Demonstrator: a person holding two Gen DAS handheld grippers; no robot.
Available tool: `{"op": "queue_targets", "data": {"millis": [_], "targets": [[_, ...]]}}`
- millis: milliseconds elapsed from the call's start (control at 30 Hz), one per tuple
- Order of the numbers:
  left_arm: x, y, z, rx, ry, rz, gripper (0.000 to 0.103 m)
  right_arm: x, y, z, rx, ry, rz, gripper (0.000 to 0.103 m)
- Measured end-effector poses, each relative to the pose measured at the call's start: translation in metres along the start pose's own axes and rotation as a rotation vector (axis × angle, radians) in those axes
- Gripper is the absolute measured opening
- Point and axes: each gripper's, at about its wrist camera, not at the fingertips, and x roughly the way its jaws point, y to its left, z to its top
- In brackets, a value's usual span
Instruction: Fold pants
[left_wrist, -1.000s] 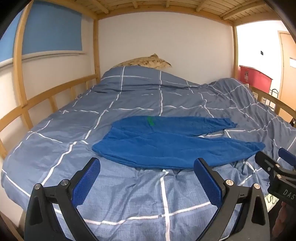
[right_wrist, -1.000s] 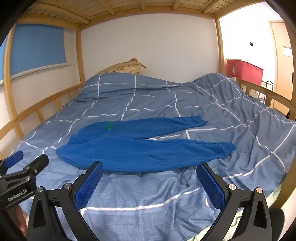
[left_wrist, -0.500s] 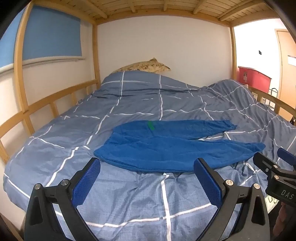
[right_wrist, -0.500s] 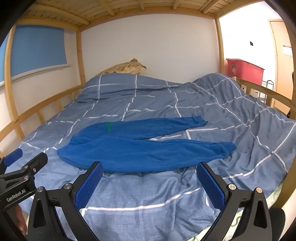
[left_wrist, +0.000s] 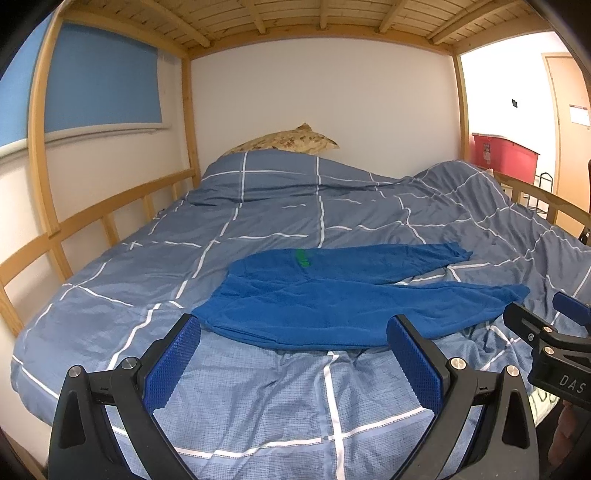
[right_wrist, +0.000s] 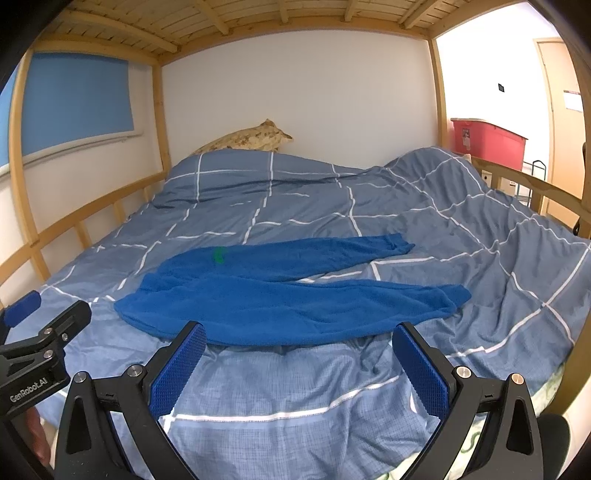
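Blue fleece pants lie flat on the grey-blue checked duvet — waist toward the wooden side rail, both legs stretched away from it, slightly parted. The left gripper hovers just short of the pants' near edge, jaws spread wide, holding nothing. The right gripper hangs likewise at that near edge — jaws apart, empty. A patterned pillow sits beyond the pants, at the wall.

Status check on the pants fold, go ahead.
Left gripper open, empty. Right gripper open, empty. Blue pants flat on the duvet, unfolded, legs spread apart, untouched. Nothing in the way.
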Motion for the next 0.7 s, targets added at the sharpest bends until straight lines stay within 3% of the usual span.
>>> {"op": "queue_targets", "data": {"millis": [700], "targets": [[0.000, 0.001, 0.000, 0.002, 0.001, 0.007, 0.103, -0.004, 0.006, 0.009, -0.005, 0.000, 0.005, 0.103]]}}
